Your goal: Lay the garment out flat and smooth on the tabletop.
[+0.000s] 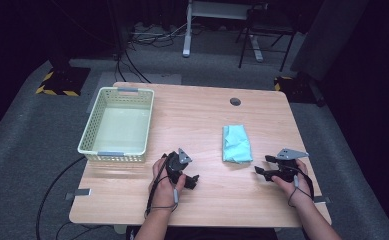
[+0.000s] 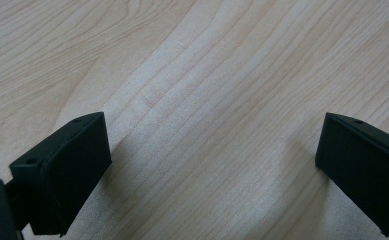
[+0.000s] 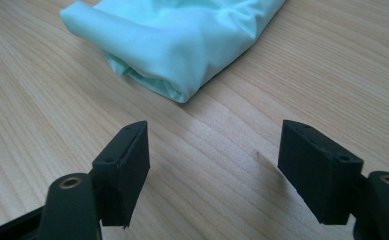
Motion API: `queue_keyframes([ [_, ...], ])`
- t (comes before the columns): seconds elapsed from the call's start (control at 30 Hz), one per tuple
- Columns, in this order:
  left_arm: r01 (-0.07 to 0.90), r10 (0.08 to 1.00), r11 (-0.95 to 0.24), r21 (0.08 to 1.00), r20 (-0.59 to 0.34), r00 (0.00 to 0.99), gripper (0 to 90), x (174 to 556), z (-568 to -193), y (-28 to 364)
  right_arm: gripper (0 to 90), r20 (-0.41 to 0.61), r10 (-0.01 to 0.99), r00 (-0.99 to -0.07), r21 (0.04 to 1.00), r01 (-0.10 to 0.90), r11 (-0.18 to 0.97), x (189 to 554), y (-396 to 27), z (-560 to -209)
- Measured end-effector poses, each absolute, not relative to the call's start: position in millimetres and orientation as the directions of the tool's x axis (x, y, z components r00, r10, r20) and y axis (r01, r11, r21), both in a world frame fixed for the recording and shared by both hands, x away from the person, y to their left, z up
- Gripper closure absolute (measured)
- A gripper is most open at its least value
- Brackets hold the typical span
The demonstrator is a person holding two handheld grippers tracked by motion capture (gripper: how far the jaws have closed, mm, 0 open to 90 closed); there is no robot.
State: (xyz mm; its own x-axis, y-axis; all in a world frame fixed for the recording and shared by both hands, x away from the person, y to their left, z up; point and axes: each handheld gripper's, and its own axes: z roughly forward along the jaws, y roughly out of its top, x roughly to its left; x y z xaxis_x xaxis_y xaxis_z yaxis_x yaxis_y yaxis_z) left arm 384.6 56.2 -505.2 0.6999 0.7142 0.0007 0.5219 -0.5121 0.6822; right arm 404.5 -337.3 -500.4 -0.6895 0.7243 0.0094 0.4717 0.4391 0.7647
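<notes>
A folded light-teal cloth (image 1: 236, 144) lies on the wooden table (image 1: 202, 115), right of its middle. My right gripper (image 1: 262, 165) rests on the table just right of the cloth's near corner, its jaws pointing left toward it. In the right gripper view the right gripper (image 3: 212, 165) is open over bare wood, with the cloth (image 3: 177, 40) a short way ahead, apart from the jaws. My left gripper (image 1: 194, 180) lies near the table's front middle, left of the cloth. In the left gripper view the left gripper (image 2: 209, 165) stands wide open over bare wood (image 2: 207, 75).
A pale green slotted basket (image 1: 113, 155) stands at the table's left side, with nothing in it. A round cable hole (image 1: 235, 101) sits near the far edge. Beyond the table are a desk leg (image 1: 187, 30) and a dark chair frame (image 1: 264, 35) on grey floor.
</notes>
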Motion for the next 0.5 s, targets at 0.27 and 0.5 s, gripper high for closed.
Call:
queue_keyframes([
  [0.27,0.522,0.714,-0.512,0.682,0.001,0.7,1.4,384.6,-505.2,56.2,29.1,0.005,0.718,-0.696,0.78,0.451,0.433,400.9,-338.8,-483.0],
  [0.5,0.522,0.714,-0.512,0.682,0.001,0.7,1.4,384.6,-505.2,56.2,29.0,-0.006,0.71,-0.704,0.788,0.433,0.437,399.5,-339.4,-467.9],
])
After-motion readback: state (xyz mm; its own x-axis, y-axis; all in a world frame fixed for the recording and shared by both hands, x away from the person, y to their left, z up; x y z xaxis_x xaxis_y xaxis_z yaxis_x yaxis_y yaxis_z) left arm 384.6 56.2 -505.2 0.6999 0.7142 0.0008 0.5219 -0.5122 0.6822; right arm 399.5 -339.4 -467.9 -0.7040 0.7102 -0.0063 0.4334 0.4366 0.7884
